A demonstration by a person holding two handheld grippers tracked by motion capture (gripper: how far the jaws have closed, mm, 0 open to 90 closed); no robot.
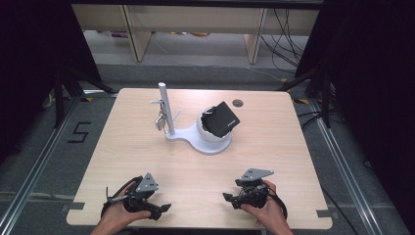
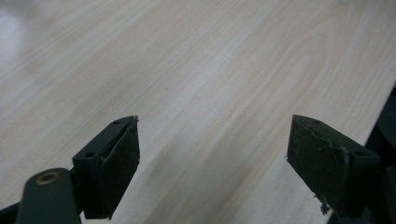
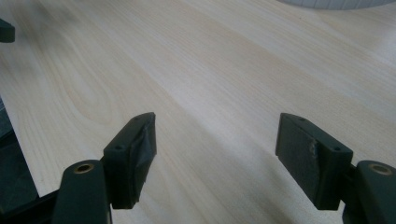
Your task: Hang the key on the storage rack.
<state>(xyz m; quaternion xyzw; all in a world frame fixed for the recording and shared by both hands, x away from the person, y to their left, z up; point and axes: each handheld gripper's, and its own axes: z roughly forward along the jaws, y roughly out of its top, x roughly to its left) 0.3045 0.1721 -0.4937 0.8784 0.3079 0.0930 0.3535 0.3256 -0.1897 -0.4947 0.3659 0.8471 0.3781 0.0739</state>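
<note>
A white stand [image 1: 205, 142] sits mid-table toward the back, with an upright post [image 1: 166, 107] and a rounded bowl part. A black wallet-like pouch [image 1: 222, 119] rests tilted on the bowl. A small metal padlock or key bunch [image 1: 160, 121] hangs from a hook on the post. My left gripper [image 1: 164, 209] lies low near the front left edge, open, pointing right; its jaws stand wide apart over bare wood [image 2: 215, 135]. My right gripper [image 1: 227, 198] lies near the front right, open, pointing left, with nothing between its jaws [image 3: 215, 140].
The light wooden table [image 1: 122, 161] has a round cable hole [image 1: 238, 103] at the back right. The white stand's base edge [image 3: 336, 3] shows at the top of the right gripper view. Dark floor, tripod legs and cables surround the table.
</note>
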